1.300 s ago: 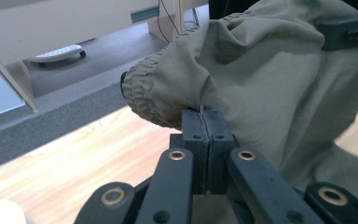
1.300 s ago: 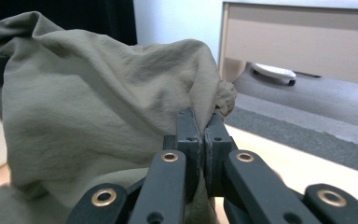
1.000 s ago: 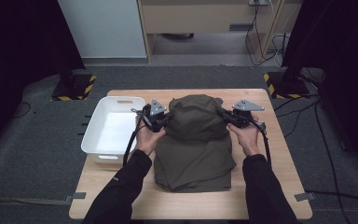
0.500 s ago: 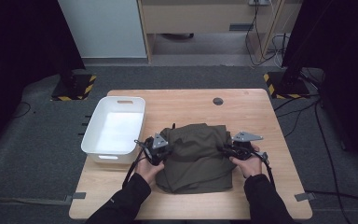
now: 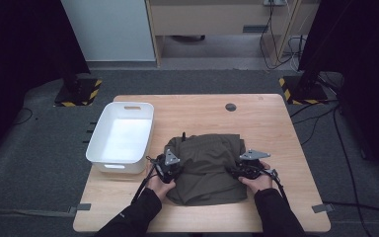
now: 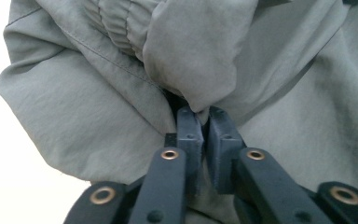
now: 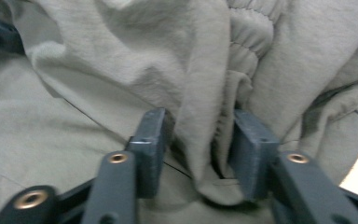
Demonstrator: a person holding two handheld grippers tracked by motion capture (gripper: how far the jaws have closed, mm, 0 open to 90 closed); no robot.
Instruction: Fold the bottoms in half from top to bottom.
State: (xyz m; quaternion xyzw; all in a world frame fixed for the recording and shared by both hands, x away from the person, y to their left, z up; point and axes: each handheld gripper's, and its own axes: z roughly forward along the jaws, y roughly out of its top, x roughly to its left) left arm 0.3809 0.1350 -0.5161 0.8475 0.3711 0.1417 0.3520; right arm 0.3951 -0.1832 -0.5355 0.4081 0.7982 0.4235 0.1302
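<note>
- Table (image 5: 276,128): wooden top, bare on the far side of the garment; a small dark round spot (image 5: 231,107) lies well beyond the garment.
- Garment (image 5: 205,165): olive-green, with a gathered elastic band, lying folded over on itself on the near half of the table, just right of the tub. The upper layer sits flat on the lower one with its edges roughly in line.
- Tub (image 5: 122,136): white, open-topped, standing beside the garment on its left, close to it.
- Left gripper (image 5: 167,168): at the garment's left edge. In the left gripper view (image 6: 200,121) its jaws stand almost together, a thin pinch of cloth still between the pads; they have just been opening slightly.
- Right gripper (image 5: 246,168): at the garment's right edge. In the right gripper view (image 7: 200,135) its jaws have just been opening and stand well apart; a fold of cloth hangs between them and the right pad is clear of it, so nothing is gripped.
- Judgement: the step in hand is releasing the fold. To do it well, the left jaws need to open fully before either hand draws away; both should then withdraw outward and low, so that no pad snags the band and drags the top layer askew.
</note>
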